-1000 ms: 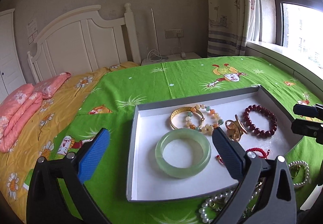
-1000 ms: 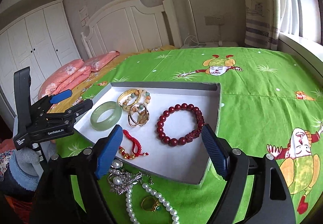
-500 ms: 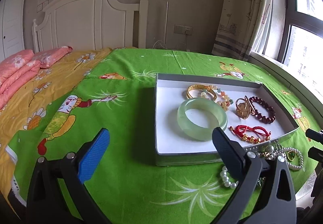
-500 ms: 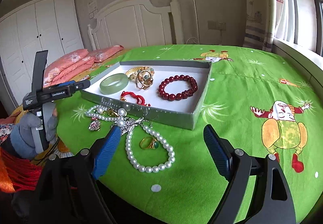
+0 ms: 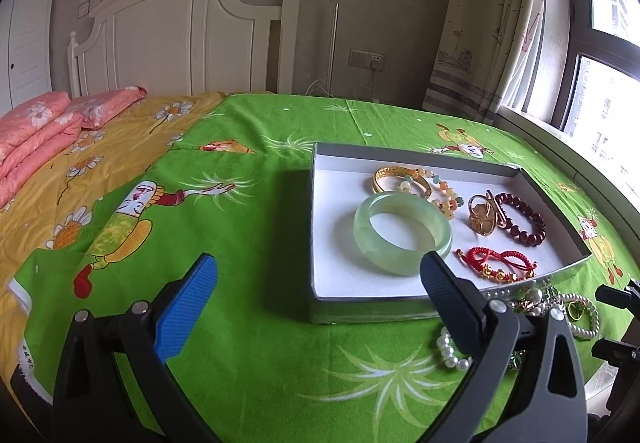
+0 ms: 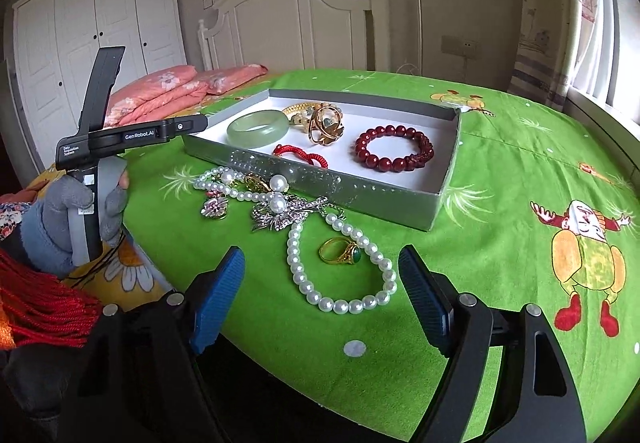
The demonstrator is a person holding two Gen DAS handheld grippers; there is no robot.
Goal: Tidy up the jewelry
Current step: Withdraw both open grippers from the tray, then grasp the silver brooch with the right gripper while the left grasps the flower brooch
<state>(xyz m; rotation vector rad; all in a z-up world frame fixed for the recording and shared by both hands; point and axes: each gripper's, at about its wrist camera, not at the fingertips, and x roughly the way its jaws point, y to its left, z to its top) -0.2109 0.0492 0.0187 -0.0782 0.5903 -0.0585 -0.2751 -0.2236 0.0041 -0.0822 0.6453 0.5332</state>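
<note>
A grey tray (image 5: 316,307) (image 6: 384,203) on the green bedspread holds a jade bangle (image 5: 402,231) (image 6: 258,129), gold bangle (image 5: 394,179), dark red bead bracelet (image 5: 520,219) (image 6: 394,149), red cord bracelet (image 5: 496,263) (image 6: 300,155) and a gold brooch (image 6: 326,123). In front of the tray lie a pearl necklace (image 6: 340,275), a gold ring with a green stone (image 6: 340,251) and silver brooches (image 6: 280,217). My left gripper (image 5: 316,295) is open and empty, short of the tray. My right gripper (image 6: 322,295) is open and empty, just short of the pearls and ring.
Pink pillows (image 5: 44,135) lie on a yellow sheet at the left. A white headboard (image 5: 188,39) stands behind. The bed's edge runs just below the loose jewelry (image 6: 280,343). A window and curtain (image 5: 520,23) are at the right.
Both grippers have pulled back and lowered from above the tray to the bed's near edge. The loose pearls and ring have come into full view. Both stay open.
</note>
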